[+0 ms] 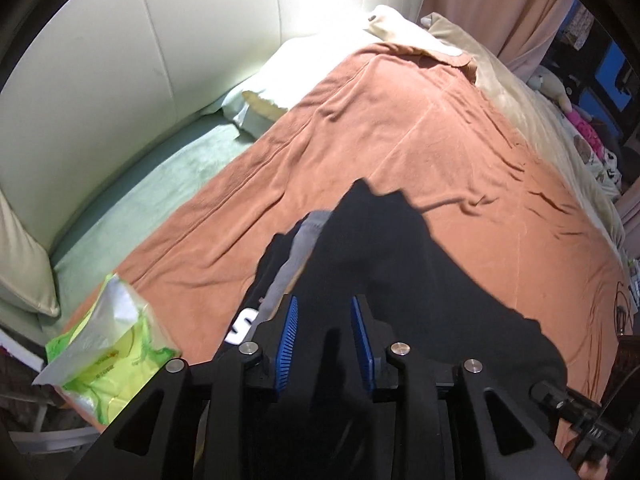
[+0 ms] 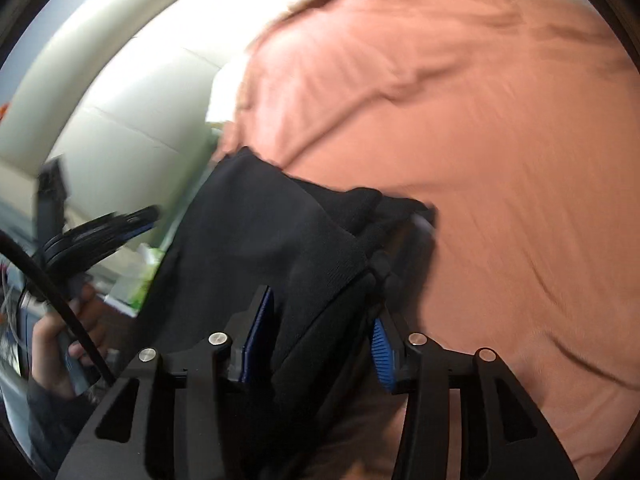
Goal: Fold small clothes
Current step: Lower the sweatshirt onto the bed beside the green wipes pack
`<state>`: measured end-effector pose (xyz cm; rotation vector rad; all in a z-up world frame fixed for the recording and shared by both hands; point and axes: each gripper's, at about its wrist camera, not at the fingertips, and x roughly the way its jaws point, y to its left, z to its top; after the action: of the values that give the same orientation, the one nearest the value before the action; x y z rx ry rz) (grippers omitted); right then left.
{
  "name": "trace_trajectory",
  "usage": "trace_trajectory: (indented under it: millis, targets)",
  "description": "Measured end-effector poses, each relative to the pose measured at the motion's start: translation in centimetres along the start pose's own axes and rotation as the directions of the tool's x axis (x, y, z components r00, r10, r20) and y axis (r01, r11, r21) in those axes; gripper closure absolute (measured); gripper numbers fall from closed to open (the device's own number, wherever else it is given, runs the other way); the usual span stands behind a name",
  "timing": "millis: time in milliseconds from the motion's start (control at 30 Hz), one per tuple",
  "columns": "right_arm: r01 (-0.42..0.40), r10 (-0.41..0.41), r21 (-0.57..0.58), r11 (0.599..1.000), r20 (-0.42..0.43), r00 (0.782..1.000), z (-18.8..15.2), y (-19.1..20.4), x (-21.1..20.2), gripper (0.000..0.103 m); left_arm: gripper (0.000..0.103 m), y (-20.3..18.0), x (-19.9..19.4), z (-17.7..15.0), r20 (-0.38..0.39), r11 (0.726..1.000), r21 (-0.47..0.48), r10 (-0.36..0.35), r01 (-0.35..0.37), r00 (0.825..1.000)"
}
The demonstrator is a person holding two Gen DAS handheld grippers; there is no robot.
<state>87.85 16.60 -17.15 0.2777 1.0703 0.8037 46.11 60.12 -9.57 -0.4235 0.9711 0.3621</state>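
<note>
A black garment (image 1: 392,256) with a grey inner layer and white lettering lies on the orange blanket (image 1: 380,128) of a bed. My left gripper (image 1: 325,320) hovers over its near part with the blue pads apart, open and empty. In the right wrist view the same black garment (image 2: 272,248) is bunched between my right gripper's (image 2: 320,320) blue pads; the jaws stand fairly wide with cloth between them, and the view is blurred. The left gripper (image 2: 116,228) and the hand that holds it show at the left of the right wrist view.
A green and white plastic packet (image 1: 108,340) lies at the blanket's near left corner. A cream padded headboard (image 1: 120,40), pillows (image 1: 256,100) and a beige cover (image 1: 520,92) surround the blanket. Toys and clutter (image 1: 584,128) sit at the far right.
</note>
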Motion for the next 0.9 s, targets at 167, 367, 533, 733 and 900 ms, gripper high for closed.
trace_trajectory:
  millis: [167, 367, 533, 733, 900]
  targets:
    - [0.031, -0.031, 0.012, 0.999, -0.002, 1.000, -0.8, 0.6, -1.4, 0.050, 0.062, 2.2, -1.9, -2.7, -0.005, 1.000, -0.005, -0.019, 0.019, 1.000]
    - [0.003, -0.002, -0.040, 0.999, 0.036, 0.999, -2.2, 3.5, -3.4, 0.050, 0.062, 3.4, -3.7, -5.9, -0.005, 0.999, 0.001, -0.034, 0.034, 0.999]
    - [0.004, 0.000, -0.098, 0.995, 0.042, 0.999, -3.5, 5.9, -4.2, 0.050, 0.060, 4.2, -6.1, -8.7, 0.005, 0.999, 0.015, -0.039, 0.039, 0.999]
    - [-0.046, 0.045, -0.094, 0.995, -0.011, 0.999, -5.8, 6.4, -4.5, 0.050, 0.051, 6.4, -7.4, -10.8, 0.008, 0.999, -0.028, -0.040, 0.040, 0.999]
    - [-0.049, 0.047, -0.101, 0.994, -0.029, 0.999, -6.7, 6.3, -5.8, 0.050, 0.051, 8.0, -7.9, -12.5, 0.008, 0.997, -0.076, -0.031, 0.031, 0.999]
